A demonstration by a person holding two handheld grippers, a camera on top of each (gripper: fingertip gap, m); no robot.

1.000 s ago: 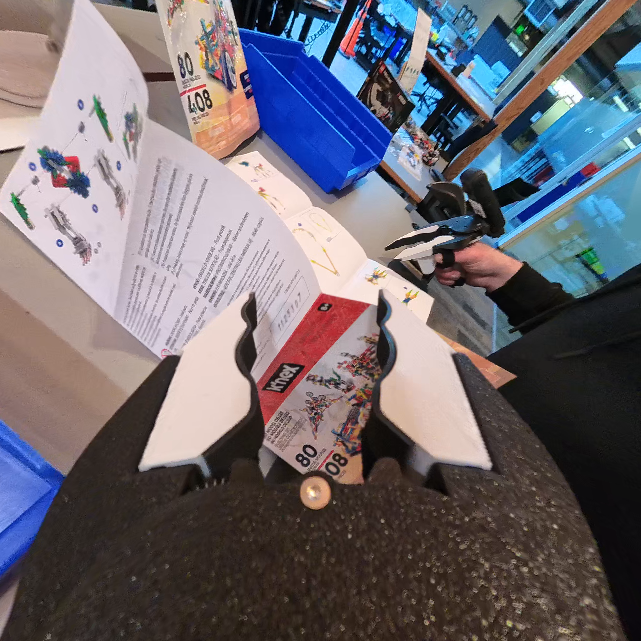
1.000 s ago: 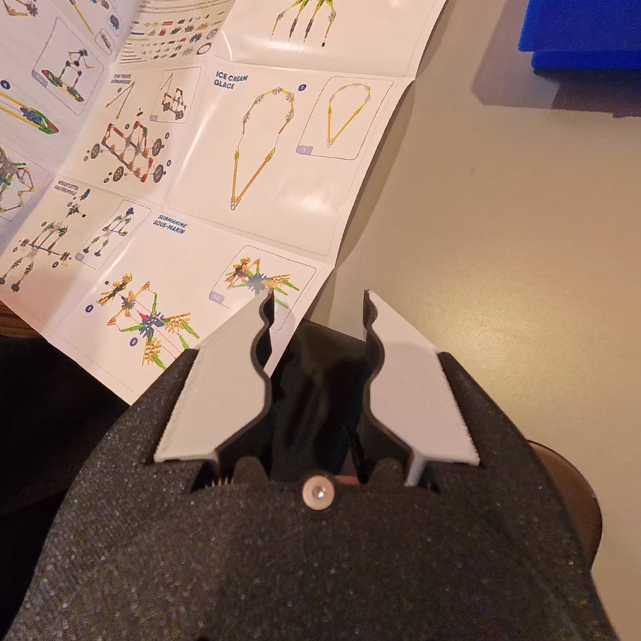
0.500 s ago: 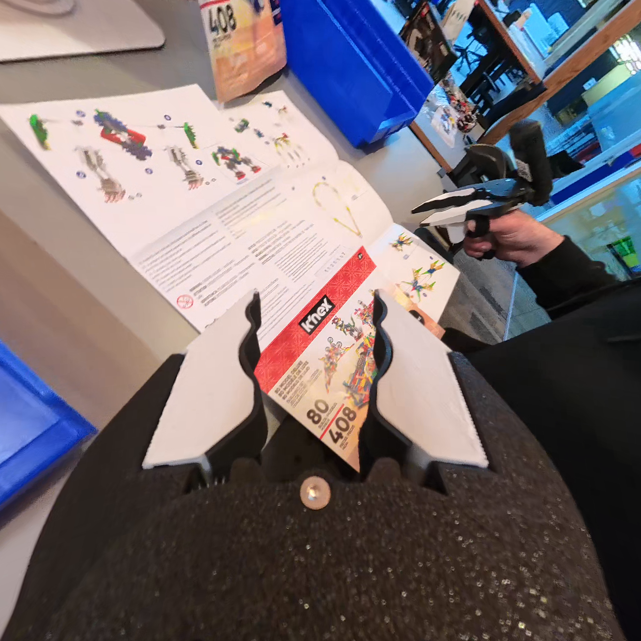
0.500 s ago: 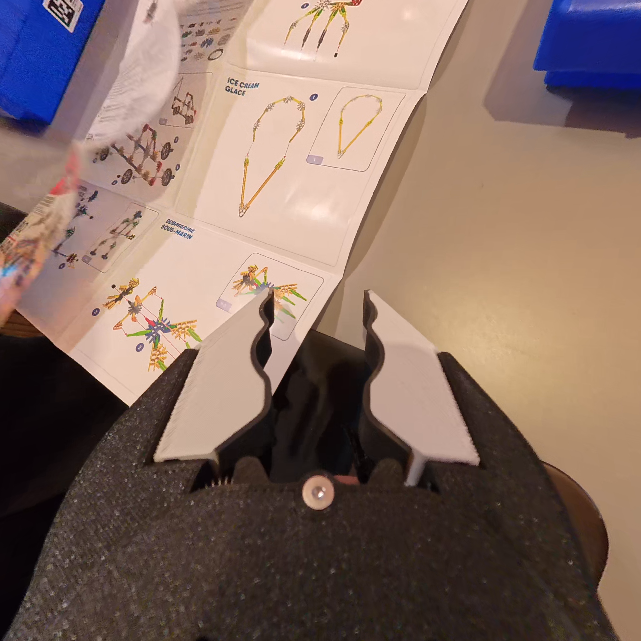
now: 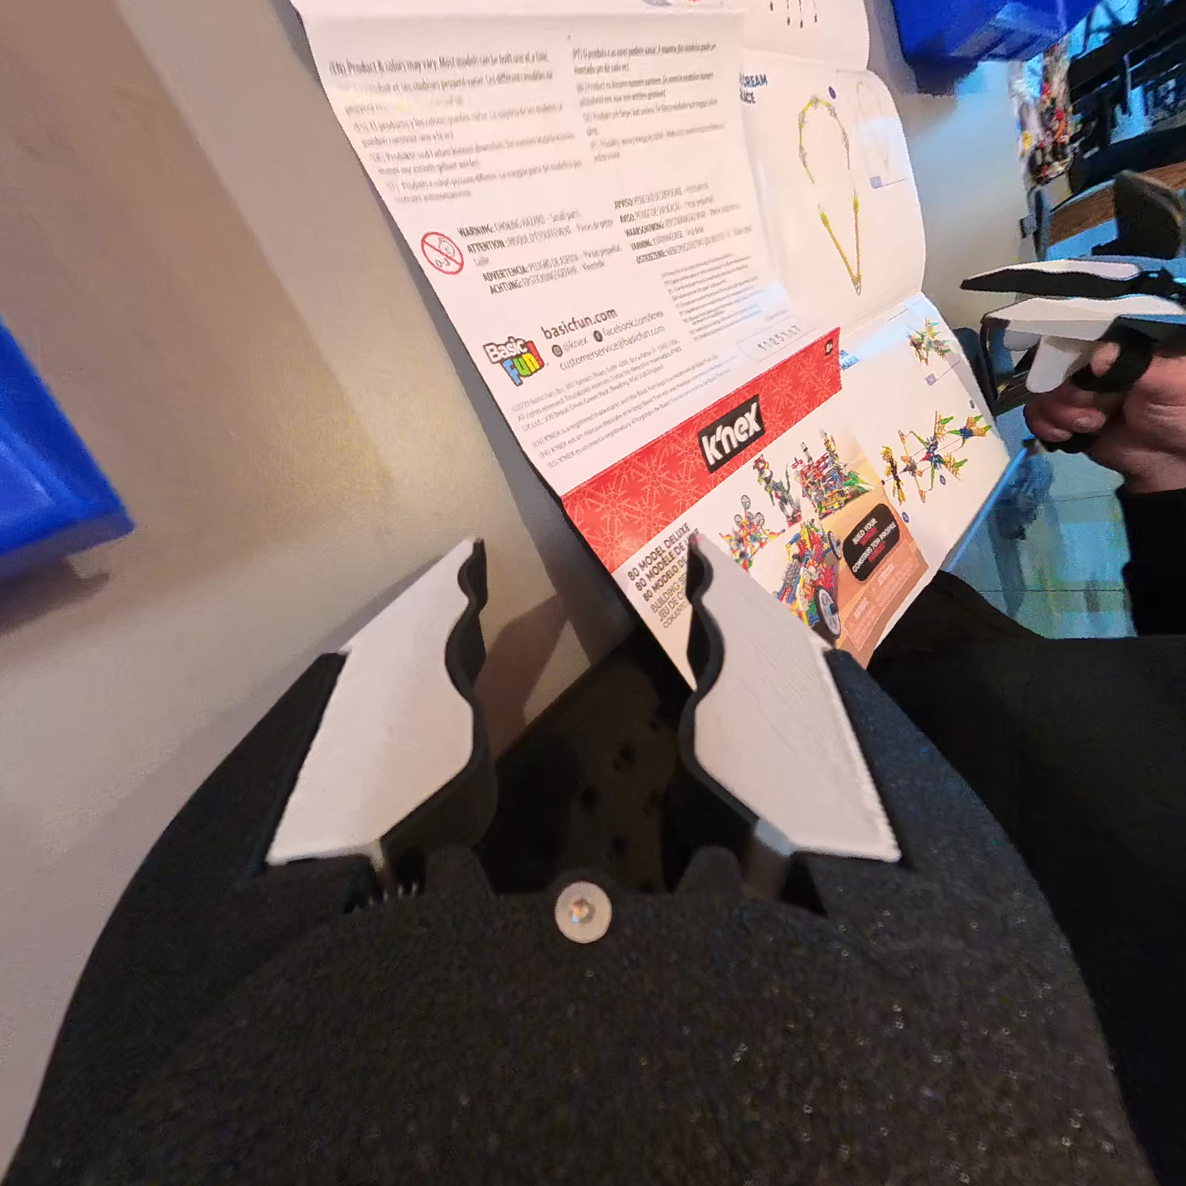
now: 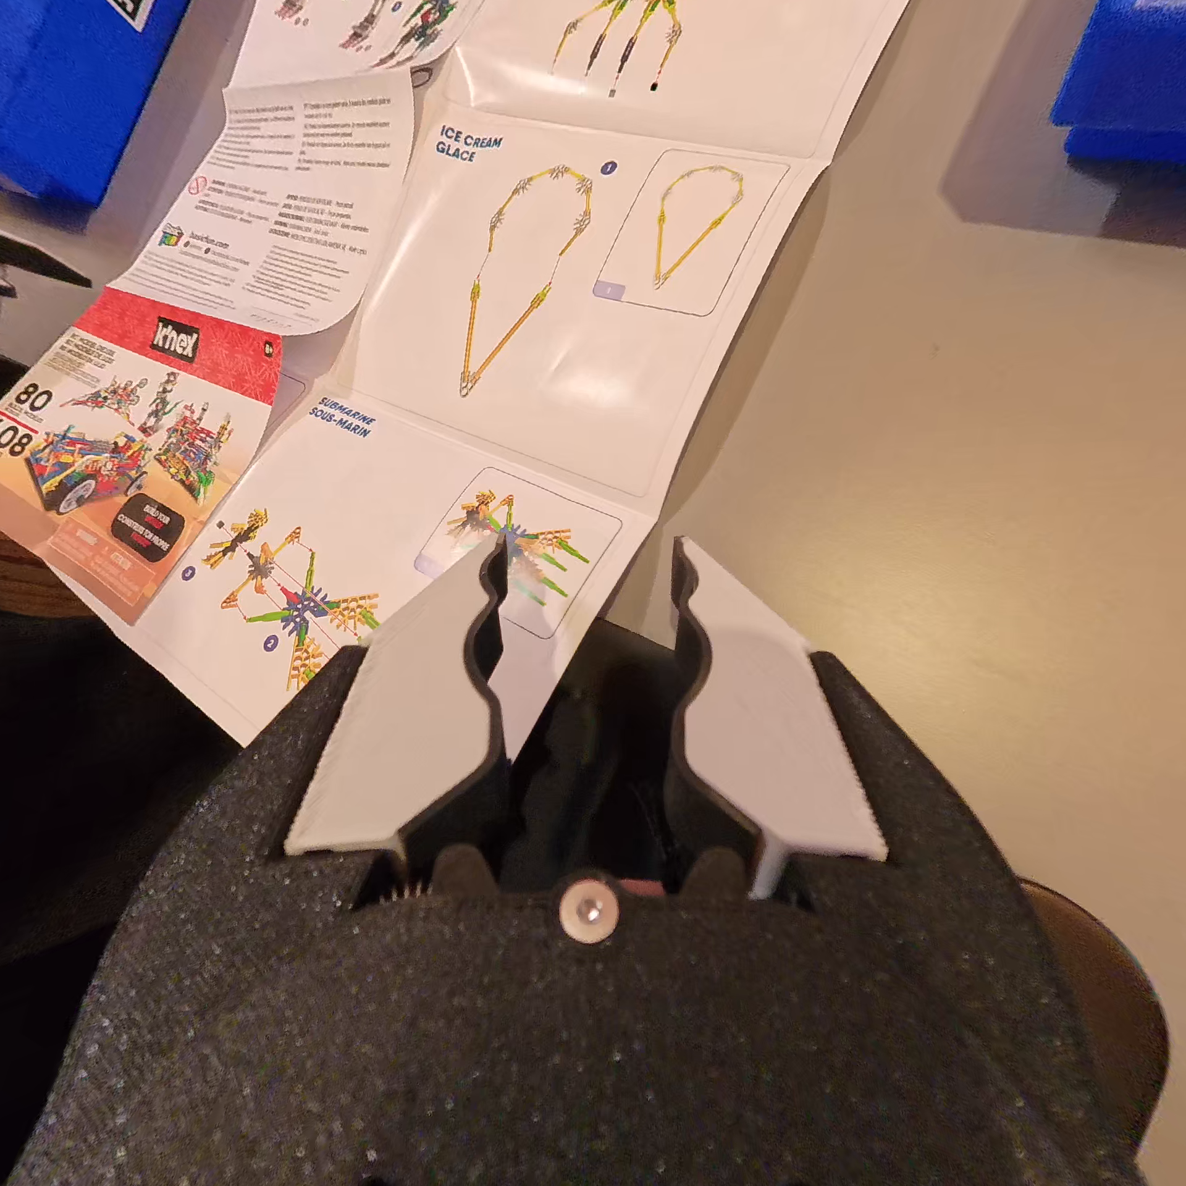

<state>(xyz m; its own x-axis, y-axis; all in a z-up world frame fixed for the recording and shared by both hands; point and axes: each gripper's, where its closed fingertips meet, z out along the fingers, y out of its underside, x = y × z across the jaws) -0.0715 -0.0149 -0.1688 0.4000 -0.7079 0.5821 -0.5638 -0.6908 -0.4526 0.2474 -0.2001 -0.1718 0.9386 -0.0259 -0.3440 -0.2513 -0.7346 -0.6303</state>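
Observation:
A large folded instruction sheet lies on the beige table, with its printed flap and red cover panel folded over on top. My left gripper is open and empty. It hovers at the sheet's near left corner, which runs behind its right finger. My right gripper is open and empty over the sheet's near right corner, which overhangs the table edge. The sheet and cover panel also show in the right wrist view. The right gripper shows in a hand at the right of the left wrist view.
Blue bins stand on the table around the sheet: one on the left, one at the far end, and two in the right wrist view. A person in dark clothing is close against the near table edge. The gap from one gripper's tips to the other's is roughly 40 centimeters.
The sheet's raised flap has dropped and now lies flat, folded over the sheet. The paper is no longer between my left jaws; the left gripper has shifted left. The right gripper has barely moved.

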